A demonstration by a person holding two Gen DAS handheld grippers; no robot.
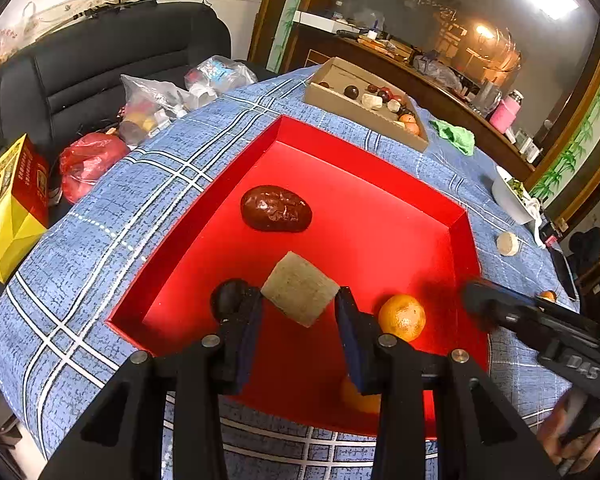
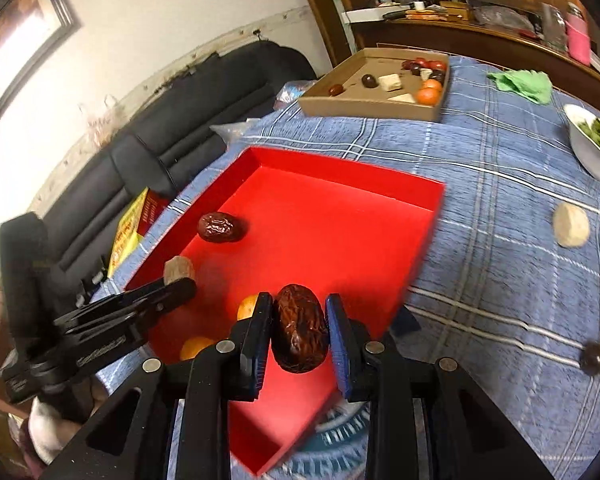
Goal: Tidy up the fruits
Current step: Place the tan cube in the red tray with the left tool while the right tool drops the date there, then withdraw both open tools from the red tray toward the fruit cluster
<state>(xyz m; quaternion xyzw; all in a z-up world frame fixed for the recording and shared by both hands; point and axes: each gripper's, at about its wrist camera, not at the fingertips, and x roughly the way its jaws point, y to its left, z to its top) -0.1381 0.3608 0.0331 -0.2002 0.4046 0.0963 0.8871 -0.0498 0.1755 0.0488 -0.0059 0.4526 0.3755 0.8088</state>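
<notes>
A blue checked tablecloth (image 1: 112, 208) is spread beside a black sofa (image 1: 112, 60). Over the red tray (image 1: 380, 208), a beige block (image 1: 300, 289) is pinched by the left gripper (image 1: 298, 308), a date (image 2: 299, 330) by the right gripper (image 2: 298, 320).

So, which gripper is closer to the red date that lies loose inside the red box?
Left. The left gripper, holding a beige block, hovers just short of the red date. The right gripper sits farther back at the red box edge.
</notes>
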